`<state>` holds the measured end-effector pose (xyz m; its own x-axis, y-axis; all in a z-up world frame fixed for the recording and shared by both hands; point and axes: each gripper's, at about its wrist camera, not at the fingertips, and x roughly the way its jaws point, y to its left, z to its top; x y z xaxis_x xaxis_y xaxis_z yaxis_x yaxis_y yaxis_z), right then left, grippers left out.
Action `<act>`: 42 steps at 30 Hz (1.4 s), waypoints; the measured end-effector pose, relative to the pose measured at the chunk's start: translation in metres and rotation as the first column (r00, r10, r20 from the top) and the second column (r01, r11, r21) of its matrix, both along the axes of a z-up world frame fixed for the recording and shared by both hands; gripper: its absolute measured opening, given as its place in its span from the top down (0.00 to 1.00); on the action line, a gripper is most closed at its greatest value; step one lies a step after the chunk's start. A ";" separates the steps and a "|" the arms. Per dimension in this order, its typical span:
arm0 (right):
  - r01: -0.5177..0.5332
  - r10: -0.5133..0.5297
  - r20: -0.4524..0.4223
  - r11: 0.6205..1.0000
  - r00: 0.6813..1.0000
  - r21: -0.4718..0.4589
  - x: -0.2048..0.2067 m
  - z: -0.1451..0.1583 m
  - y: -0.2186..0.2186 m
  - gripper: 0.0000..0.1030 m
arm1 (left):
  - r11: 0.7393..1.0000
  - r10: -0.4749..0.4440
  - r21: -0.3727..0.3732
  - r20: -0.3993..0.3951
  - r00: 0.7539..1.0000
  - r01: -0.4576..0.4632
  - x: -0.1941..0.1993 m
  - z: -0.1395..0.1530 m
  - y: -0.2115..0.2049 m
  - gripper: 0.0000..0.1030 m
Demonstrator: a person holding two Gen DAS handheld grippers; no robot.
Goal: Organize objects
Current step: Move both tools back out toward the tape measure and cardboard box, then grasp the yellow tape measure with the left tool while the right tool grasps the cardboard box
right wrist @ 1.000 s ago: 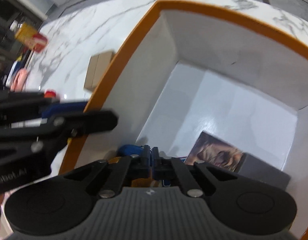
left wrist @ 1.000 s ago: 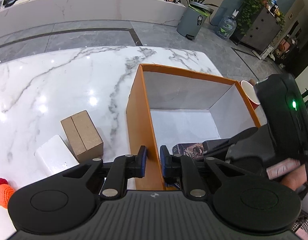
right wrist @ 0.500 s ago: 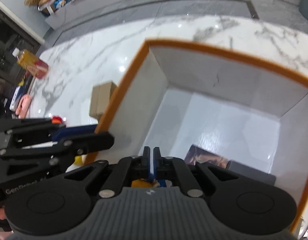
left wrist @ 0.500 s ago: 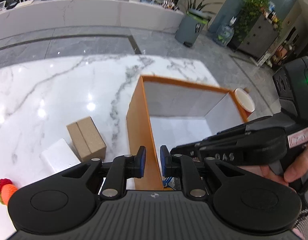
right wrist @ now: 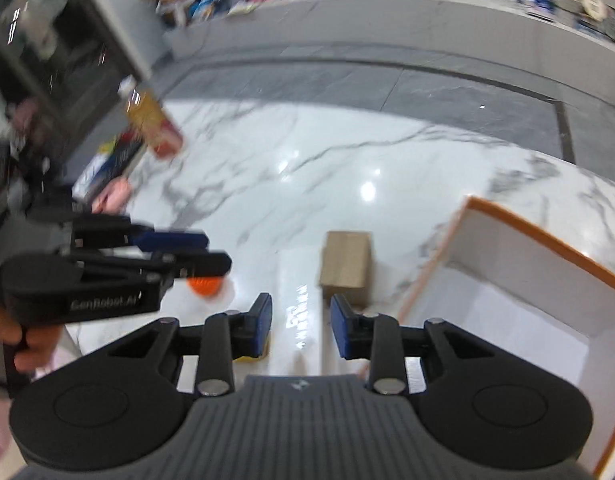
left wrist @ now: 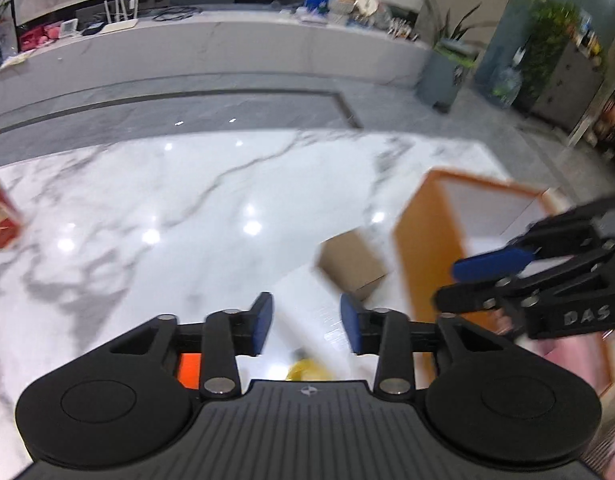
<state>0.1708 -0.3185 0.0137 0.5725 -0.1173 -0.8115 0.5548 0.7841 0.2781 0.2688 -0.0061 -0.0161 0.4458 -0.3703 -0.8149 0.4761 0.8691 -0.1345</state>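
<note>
Yellow object [left wrist: 307, 370] mostly hidden, blurred

Two tongs [left wrist: 306, 322] [right wrist: 300, 326], one orange box [right wrist: 543, 240], one cardboard box [right wrist: 347, 262], one white block [right wrist: 299, 280]

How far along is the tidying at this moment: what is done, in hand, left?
Done: cannot tell; the visible part of the orange box shows nothing inside. In hand: nothing; the left gripper and right gripper have just been opening, empty. Left: the cardboard box, white block and orange toy sit on the table.
</note>
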 end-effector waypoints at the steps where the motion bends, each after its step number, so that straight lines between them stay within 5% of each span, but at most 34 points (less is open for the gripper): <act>1: -0.016 0.015 -0.027 1.000 1.000 -0.006 0.010 -0.004 0.003 0.65 | 1.000 -0.004 0.026 0.005 1.000 0.004 0.001 -0.004 0.005 0.52; 4: -0.043 0.042 -0.081 0.999 0.996 -0.012 0.031 -0.014 0.007 0.56 | 0.997 -0.051 0.063 -0.014 0.999 0.052 0.002 -0.020 0.013 0.50; 12: -0.014 0.015 -0.193 1.000 0.981 0.006 0.068 -0.044 -0.013 0.56 | 0.964 -0.253 0.064 -0.074 0.965 0.257 -0.019 -0.060 0.000 0.38; 23: 0.048 -0.059 -0.310 0.998 0.949 -0.042 0.092 -0.065 -0.045 0.45 | 0.881 -0.421 0.179 -0.128 0.898 0.438 -0.020 -0.093 -0.021 0.31; 35: 0.096 -0.076 -0.337 0.994 0.938 0.045 0.100 -0.087 -0.068 0.47 | 0.877 -0.412 0.196 -0.164 0.896 0.439 -0.023 -0.108 -0.021 0.33; 42: 0.112 -0.084 -0.322 0.991 0.943 0.069 0.100 -0.090 -0.069 0.51 | 0.883 -0.408 0.190 -0.142 0.902 0.429 -0.026 -0.106 -0.026 0.44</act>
<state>0.2704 -0.3872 -0.0764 0.2727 -0.0827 -0.9585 0.6983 0.7024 0.1381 0.2432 -0.0319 -0.1216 0.2041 -0.3198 -0.9252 0.7959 0.6045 -0.0333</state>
